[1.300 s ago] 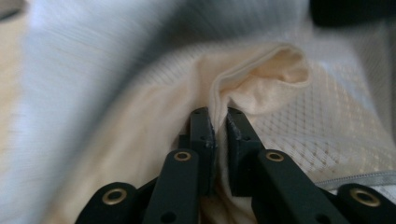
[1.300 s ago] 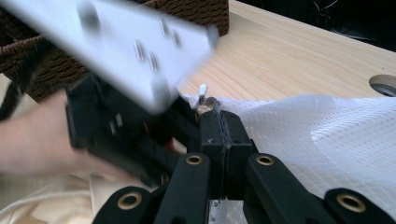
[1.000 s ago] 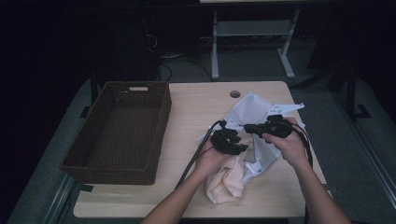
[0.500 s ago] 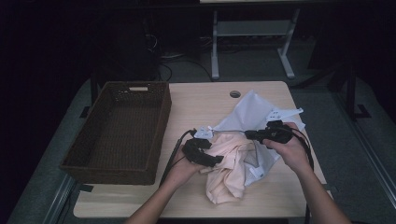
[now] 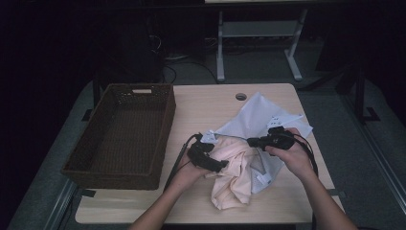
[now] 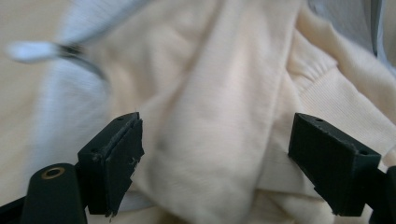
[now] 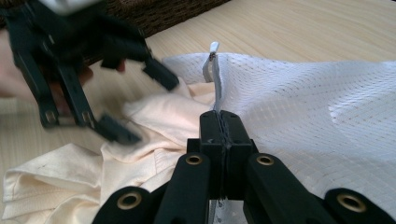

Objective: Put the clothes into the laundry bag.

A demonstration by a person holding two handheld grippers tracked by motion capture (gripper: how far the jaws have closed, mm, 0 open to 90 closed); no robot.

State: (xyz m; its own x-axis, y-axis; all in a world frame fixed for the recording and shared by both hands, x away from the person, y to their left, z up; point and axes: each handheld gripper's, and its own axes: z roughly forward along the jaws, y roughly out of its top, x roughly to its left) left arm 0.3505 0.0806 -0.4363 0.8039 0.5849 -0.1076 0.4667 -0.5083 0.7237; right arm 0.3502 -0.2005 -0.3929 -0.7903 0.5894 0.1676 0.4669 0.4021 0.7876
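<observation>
A white mesh bag [image 5: 258, 115] lies on the table's right half with a cream garment [image 5: 234, 177] spilling from its near side. My right gripper [image 7: 225, 126] is shut on the bag's zippered edge, just below the zipper pull [image 7: 213, 48]; the high view places it [image 5: 250, 141] over the bag's middle. My left gripper [image 6: 215, 140] is open, its jaws having just been opening. They stand either side of a fold of the cream garment [image 6: 210, 93], and the pads do not press it. From above, the left gripper [image 5: 218, 165] sits at the garment's left edge.
A dark wicker basket [image 5: 119, 175], with nothing visible inside it, stands on the left of the wooden table [image 5: 206, 105]. A round cable hole [image 5: 241, 96] lies near the far edge. Beyond the table is a dark floor with a white frame [image 5: 258, 28].
My left gripper has moved left and nearer, away from the right gripper, and its jaws have spread wider. More of the cream garment lies out of the bag. The right hand has stayed put.
</observation>
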